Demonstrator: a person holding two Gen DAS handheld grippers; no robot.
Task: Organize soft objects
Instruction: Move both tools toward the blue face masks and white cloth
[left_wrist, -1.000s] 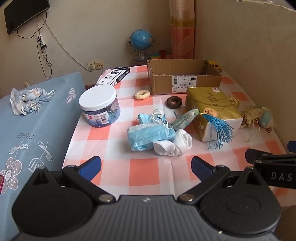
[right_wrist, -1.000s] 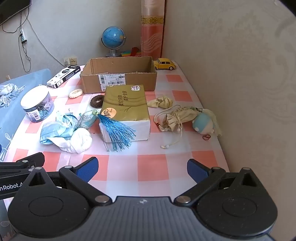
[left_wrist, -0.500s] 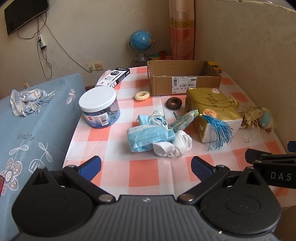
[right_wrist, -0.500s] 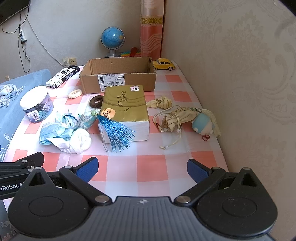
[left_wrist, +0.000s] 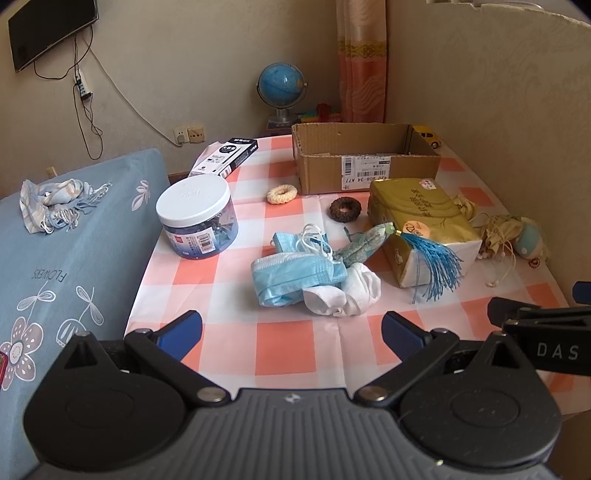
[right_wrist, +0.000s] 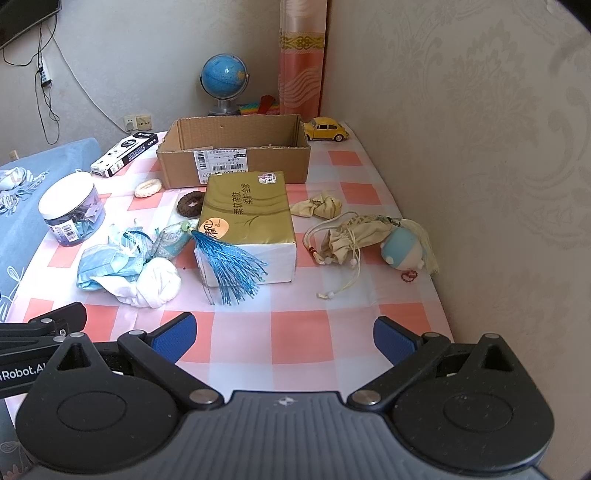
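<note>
On the checked tablecloth lie a blue face mask (left_wrist: 295, 273), a white sock (left_wrist: 351, 291), a patterned sachet with a blue tassel (left_wrist: 436, 258), a cream scrunchie (left_wrist: 282, 194) and a brown scrunchie (left_wrist: 345, 209). A beige drawstring pouch (right_wrist: 351, 236), a blue-white plush (right_wrist: 402, 251) and a beige scrunchie (right_wrist: 317, 206) lie at the right. An open cardboard box (right_wrist: 236, 151) stands at the back. My left gripper (left_wrist: 291, 334) is open and empty near the front edge. My right gripper (right_wrist: 284, 334) is open and empty beside it.
A gold tissue pack (right_wrist: 247, 221) sits mid-table under the tassel. A white-lidded jar (left_wrist: 197, 214), a pen box (left_wrist: 225, 155), a globe (right_wrist: 223, 81) and a yellow toy car (right_wrist: 327, 129) stand around. A blue cushion (left_wrist: 55, 258) with a scarf (left_wrist: 55, 203) is left; a wall right.
Both grippers have drawn back slightly from the table; the objects sit a little farther off. Nothing on the table has moved.
</note>
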